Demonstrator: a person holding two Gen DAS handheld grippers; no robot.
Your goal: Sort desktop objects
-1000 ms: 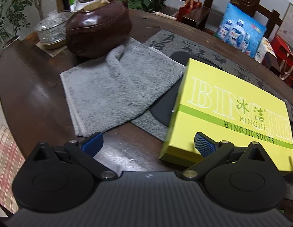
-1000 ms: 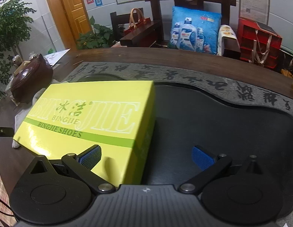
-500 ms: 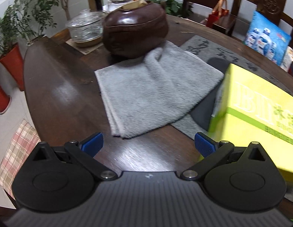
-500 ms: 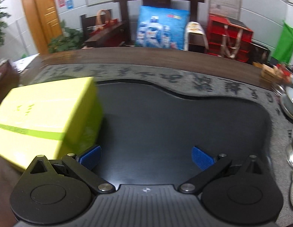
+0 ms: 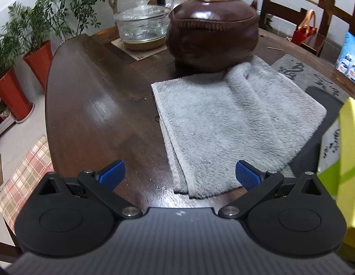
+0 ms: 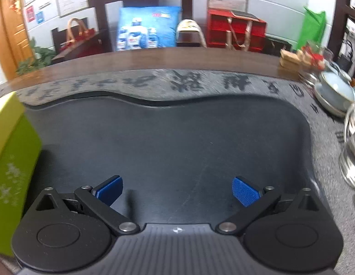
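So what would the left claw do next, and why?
Probably ease forward and down onto the near edge of the grey towel. The left gripper is open and empty, with that folded edge lying just ahead between its fingers. The towel is loose on the table, its far end against the brown pot. The right gripper is open too, over the bare dark tray.

Fluffy grey cloth towel (image 5: 234,123) on glossy dark wood table (image 5: 90,105), smooth brown leather-like pot (image 5: 211,34), matt black tray (image 6: 172,142)
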